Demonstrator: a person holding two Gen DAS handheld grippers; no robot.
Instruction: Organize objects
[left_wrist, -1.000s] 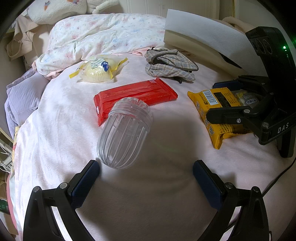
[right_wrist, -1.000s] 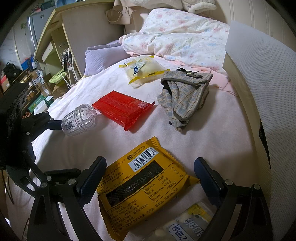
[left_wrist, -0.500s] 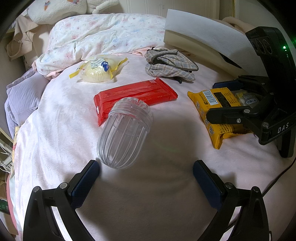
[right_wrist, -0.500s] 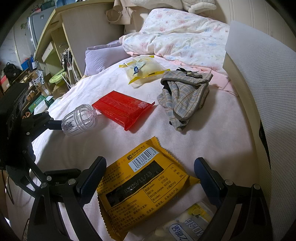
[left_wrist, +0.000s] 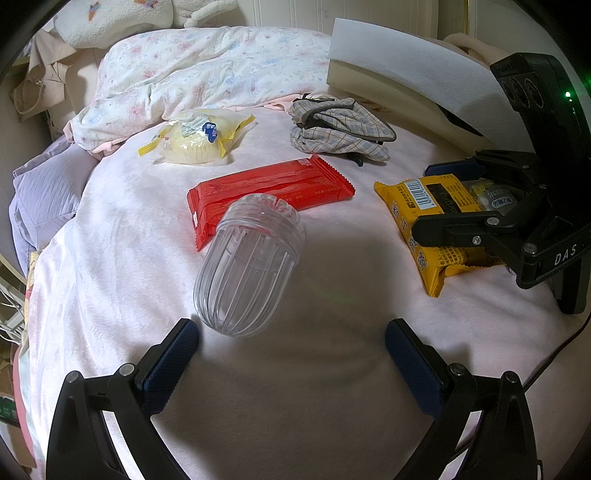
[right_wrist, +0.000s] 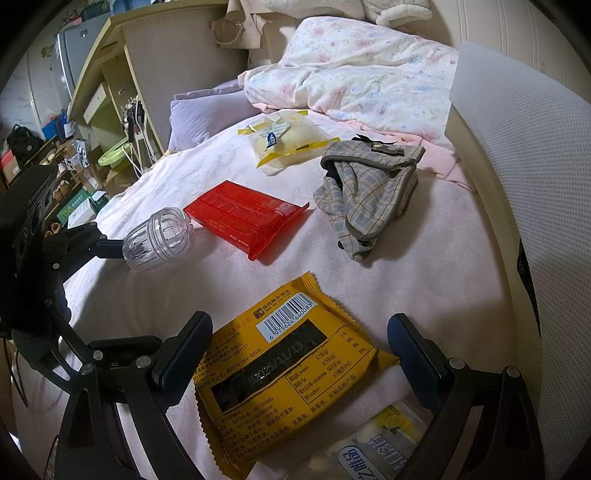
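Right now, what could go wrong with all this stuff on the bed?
The clear ribbed jar lies on its side on the soft pink blanket, so a nudge from the open left tongs might roll it away. The open right tongs straddle the yellow packet, which overlaps a small white packet; both could get grabbed together.

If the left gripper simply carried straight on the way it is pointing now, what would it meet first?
Most likely the clear ribbed jar, lying on its side just ahead of the open left gripper and slightly toward its left finger; the red packet lies beyond.
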